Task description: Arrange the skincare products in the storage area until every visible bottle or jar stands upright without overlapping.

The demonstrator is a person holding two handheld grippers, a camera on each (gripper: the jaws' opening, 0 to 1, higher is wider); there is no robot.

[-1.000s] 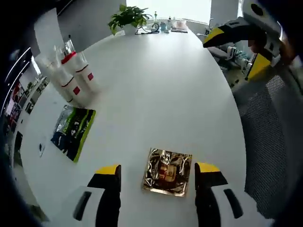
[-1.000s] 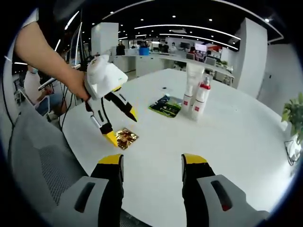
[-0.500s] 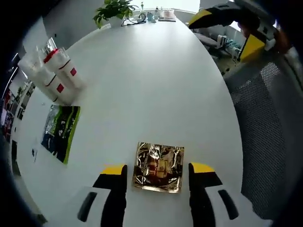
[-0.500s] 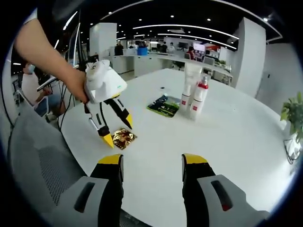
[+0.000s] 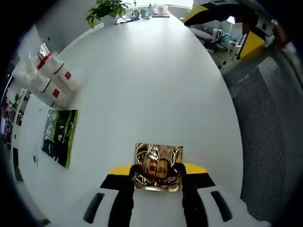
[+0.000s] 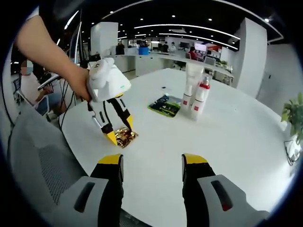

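A gold foil packet (image 5: 158,160) lies flat on the white table (image 5: 151,75) near its edge, and my left gripper (image 5: 158,171) has its jaws pressed against the packet's two sides. In the right gripper view the same left gripper (image 6: 118,134), held by a person's hand, points down onto the gold packet (image 6: 128,137). White bottles with red labels (image 5: 53,78) stand upright in a tight cluster at the far left. They appear as a tall tube and a red-capped bottle (image 6: 196,94). My right gripper (image 6: 152,161) hovers open over the table edge with nothing between its jaws.
A green sachet (image 5: 59,136) lies flat between the bottles and the gold packet, also seen as the green sachet (image 6: 165,105). A potted plant (image 5: 105,7) stands at the table's far end. A mesh chair (image 5: 270,127) sits by the table edge. People and desks fill the background.
My left gripper has come down and forward onto the gold packet, and its jaws have closed from wide apart to touching the packet's sides. The right gripper has stayed put.
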